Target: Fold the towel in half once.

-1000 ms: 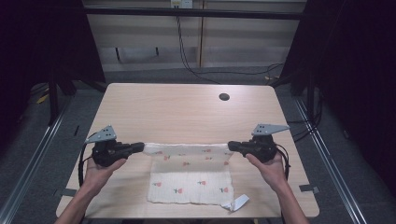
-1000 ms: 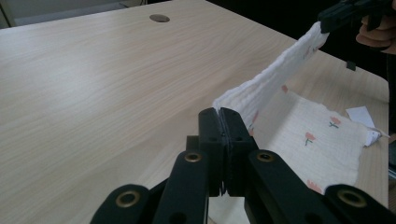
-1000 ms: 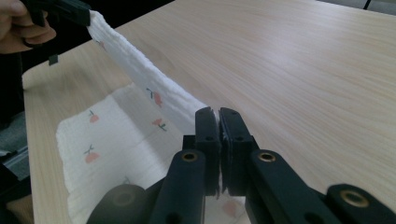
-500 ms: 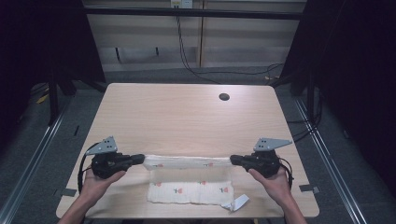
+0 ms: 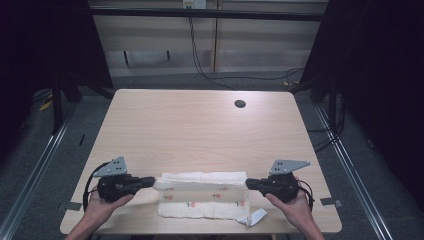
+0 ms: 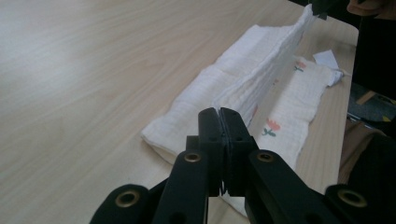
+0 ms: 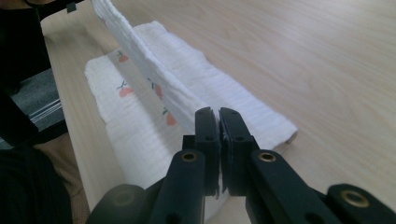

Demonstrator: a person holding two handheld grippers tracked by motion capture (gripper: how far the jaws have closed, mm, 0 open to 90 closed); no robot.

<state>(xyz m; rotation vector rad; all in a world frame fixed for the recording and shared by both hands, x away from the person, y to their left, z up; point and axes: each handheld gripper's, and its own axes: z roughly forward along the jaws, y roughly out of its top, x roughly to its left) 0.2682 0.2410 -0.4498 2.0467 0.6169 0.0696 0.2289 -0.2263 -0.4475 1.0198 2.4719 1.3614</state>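
At the left of the high view, the left hand-held gripper (image 5: 150,182) is clenched on the left end of the cloth (image 5: 202,194); its own view shows the black jaws pinched together on the raised fold (image 6: 261,88). From there the cloth runs straight across the near part of the worktop (image 5: 200,130) — its long axis lies side to side, from one hand-held gripper to the other. The held edge stands up as a taut ridge, while the rest of the cloth, printed with small red flowers, lies flat on the worktop below and toward the person, its lower edge close to the near rim. A small white tag (image 5: 257,217) pokes out at the cloth's lower right corner. At the right, the right hand-held gripper (image 5: 250,183) is likewise clenched on the other end of the ridge (image 7: 140,60), jaws pressed onto the fabric. Both hands sit equally near their own ends, level with each other. The coming move, as I judge it, is to lay this lifted edge down onto the flat part — toward the person — to finish a fold, so both ends should travel together to keep the ridge straight.
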